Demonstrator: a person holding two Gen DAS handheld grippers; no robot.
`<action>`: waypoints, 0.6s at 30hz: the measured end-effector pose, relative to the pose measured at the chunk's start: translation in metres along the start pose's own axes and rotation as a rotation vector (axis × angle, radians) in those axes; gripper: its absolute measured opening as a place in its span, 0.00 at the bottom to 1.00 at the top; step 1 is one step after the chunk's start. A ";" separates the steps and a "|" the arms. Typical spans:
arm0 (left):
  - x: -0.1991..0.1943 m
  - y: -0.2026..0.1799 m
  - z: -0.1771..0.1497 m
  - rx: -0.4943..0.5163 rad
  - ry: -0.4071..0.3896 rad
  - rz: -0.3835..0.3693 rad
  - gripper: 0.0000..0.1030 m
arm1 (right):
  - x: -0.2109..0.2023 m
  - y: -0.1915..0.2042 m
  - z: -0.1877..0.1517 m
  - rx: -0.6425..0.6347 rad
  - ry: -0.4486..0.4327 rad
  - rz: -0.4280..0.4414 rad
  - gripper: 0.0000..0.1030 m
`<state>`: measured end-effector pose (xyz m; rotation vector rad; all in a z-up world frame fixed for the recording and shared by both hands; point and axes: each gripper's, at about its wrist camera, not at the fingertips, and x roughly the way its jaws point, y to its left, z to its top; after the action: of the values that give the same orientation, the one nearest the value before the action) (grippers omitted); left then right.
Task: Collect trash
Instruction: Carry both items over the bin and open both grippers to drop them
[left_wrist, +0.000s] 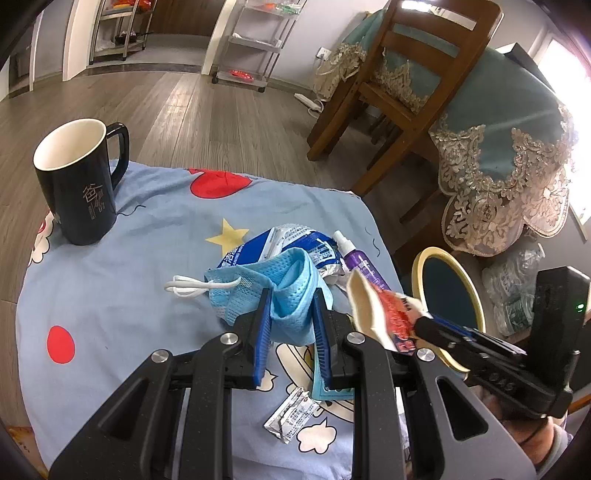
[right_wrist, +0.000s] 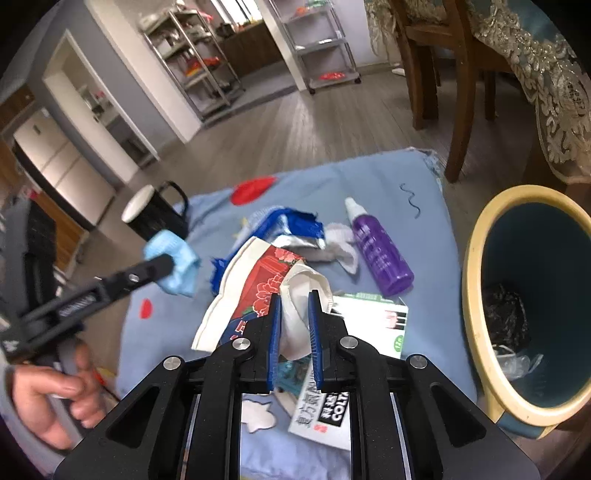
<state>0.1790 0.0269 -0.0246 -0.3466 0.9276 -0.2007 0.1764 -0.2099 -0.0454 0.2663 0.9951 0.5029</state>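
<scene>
My left gripper (left_wrist: 291, 295) is shut on a crumpled light-blue face mask (left_wrist: 255, 280), held just above the blue cartoon cloth (left_wrist: 110, 277); its white ear loops trail to the left. In the right wrist view the mask (right_wrist: 177, 258) hangs from that gripper at the left. My right gripper (right_wrist: 294, 295) is shut on a creased white paper wrapper with a red flower print (right_wrist: 258, 280), lifted a little off the cloth. A yellow-rimmed teal trash bin (right_wrist: 476, 240) stands off the cloth's right edge, with dark crumpled trash inside.
On the cloth sit a black mug (left_wrist: 77, 184) at far left, a torn blue-and-white packet (left_wrist: 291, 243), a purple spray bottle (right_wrist: 380, 254), a white printed box (right_wrist: 332, 406) and a small foil sachet (left_wrist: 291, 413). A wooden chair (left_wrist: 388, 92) and draped table stand beyond at right.
</scene>
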 end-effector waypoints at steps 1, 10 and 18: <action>0.000 0.000 0.000 -0.001 -0.002 0.000 0.20 | -0.003 0.000 0.002 0.008 -0.008 0.015 0.15; -0.008 -0.005 0.003 0.017 -0.033 0.007 0.20 | -0.035 -0.007 0.012 0.058 -0.077 0.068 0.15; -0.007 -0.030 0.006 0.060 -0.042 -0.018 0.20 | -0.061 -0.035 0.007 0.082 -0.122 -0.012 0.15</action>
<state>0.1787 0.0028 -0.0051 -0.3033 0.8751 -0.2365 0.1648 -0.2712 -0.0124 0.3599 0.8986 0.4310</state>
